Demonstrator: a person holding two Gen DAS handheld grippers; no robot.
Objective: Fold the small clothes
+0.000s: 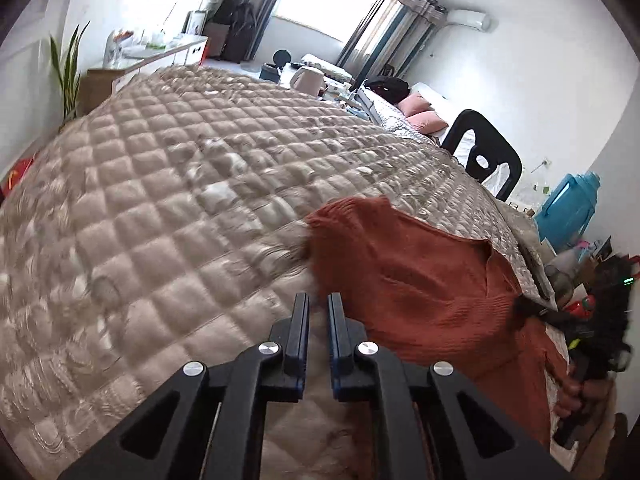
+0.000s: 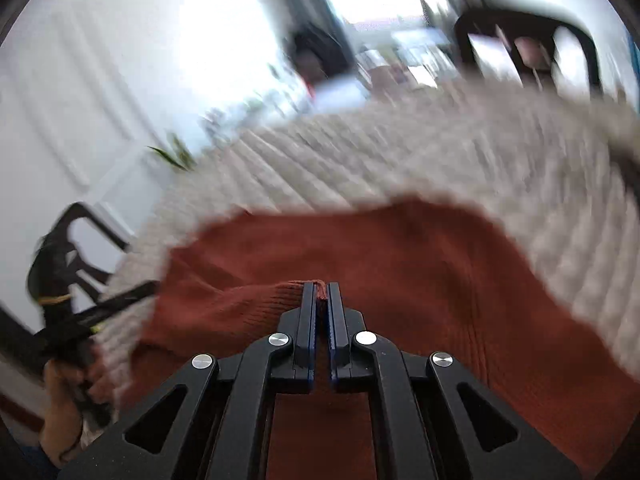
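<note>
Presently the rust-orange knit garment lies spread on the quilted beige bedcover, near its right-hand edge in the left wrist view. The right gripper has its jaws pinched onto a ribbed edge of the garment, fabric visible between the pads. The left gripper has its jaws drawn narrow, nearly together, at the garment's left border; whether any cloth is caught between them cannot be told. A black chair stands beyond the bed.
</note>
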